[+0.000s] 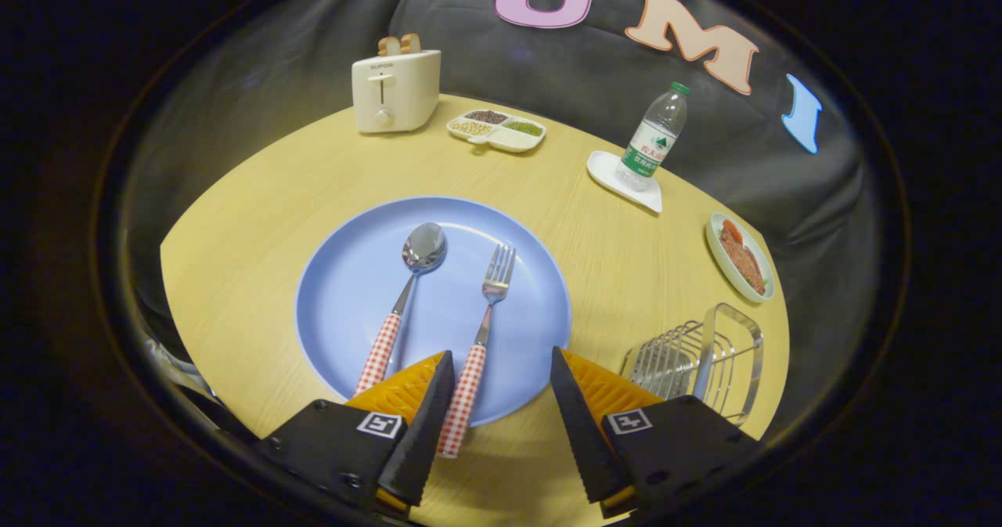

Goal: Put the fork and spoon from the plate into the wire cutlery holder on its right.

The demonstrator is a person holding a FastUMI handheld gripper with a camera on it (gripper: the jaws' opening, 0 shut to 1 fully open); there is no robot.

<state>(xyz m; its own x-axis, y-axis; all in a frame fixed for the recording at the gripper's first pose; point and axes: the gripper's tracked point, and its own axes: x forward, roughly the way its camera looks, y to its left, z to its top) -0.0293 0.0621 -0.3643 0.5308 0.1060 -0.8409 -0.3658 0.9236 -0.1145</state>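
Plate (352, 292) sits mid-table (235, 221), and everything here is placed from it. Spoon (407, 292) lies on its left half, fork (484, 319) on its right half, both handles pointing toward the gripper (501, 374). The fingers are apart with nothing clamped; the fork's handle end lies between them, beside the left one. Wire cutlery holder (697, 355) stands right of the plate
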